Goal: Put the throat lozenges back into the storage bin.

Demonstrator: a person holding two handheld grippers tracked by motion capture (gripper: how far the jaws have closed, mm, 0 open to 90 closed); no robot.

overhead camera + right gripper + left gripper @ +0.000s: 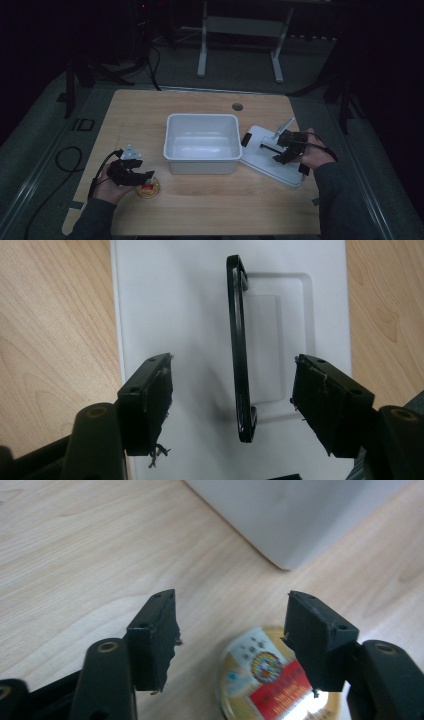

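The left gripper (pixel 227 640) hangs open over a round gold-lidded tin (pixel 277 677), rigid and slick; grip its rim. The right gripper (pixel 232 405) gapes around the white plastic lid's (pixel 175 315) stiff black handle (pixel 239 355).

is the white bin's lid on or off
Off. The white bin stands open-topped and looks empty, and its lid lies flat on the table beside it, black handle facing up.

Legible markings: none confirmed.
The round gold tin (pixel 272 680), near left on the table (pixel 210 210), carries a printed label: a round multicoloured emblem on a pale field above a red band with small gold lettering, too blurred to read. A dark mark on the floor left of the table resembles the letters "ID"; this reading is uncertain.
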